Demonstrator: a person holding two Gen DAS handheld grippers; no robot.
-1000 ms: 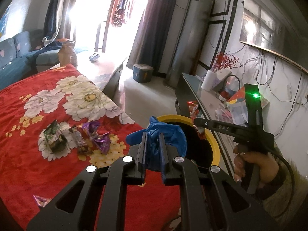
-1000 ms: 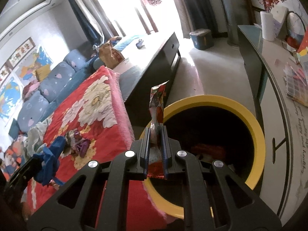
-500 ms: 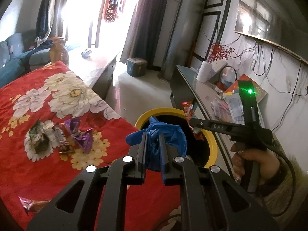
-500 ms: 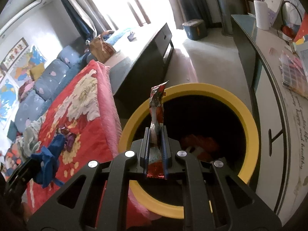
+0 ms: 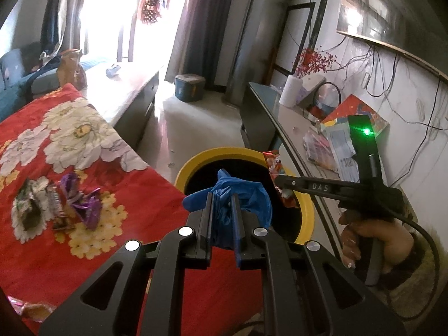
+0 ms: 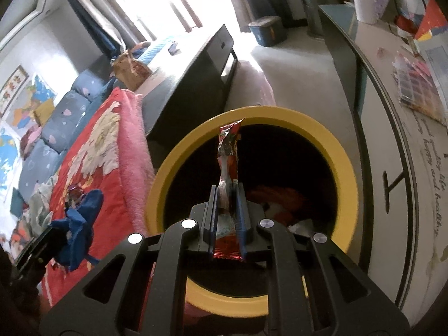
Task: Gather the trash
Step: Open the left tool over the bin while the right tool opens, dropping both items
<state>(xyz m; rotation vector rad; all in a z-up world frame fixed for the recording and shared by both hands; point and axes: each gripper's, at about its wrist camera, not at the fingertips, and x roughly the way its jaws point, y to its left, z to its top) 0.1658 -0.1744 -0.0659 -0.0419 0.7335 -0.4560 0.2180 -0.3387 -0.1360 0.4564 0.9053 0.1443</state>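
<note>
1. Left tool (image 5: 222, 210) clamped tight on a crumpled blue plastic glove (image 5: 240, 196), poised at the near edge of the round yellow-rimmed black bin (image 5: 306, 212).
2. Right tool (image 6: 227, 196) pinching a long red foil snack wrapper (image 6: 229, 151) at its lower end, upright over the bin's mouth (image 6: 344, 162).
3. Both pieces likely feather-light, limp, slippery foil; best gripped mid-body.
4. More crinkled purple and green candy wrappers (image 5: 84, 204) lying on the red floral blanket (image 5: 42, 252), waiting.
</note>
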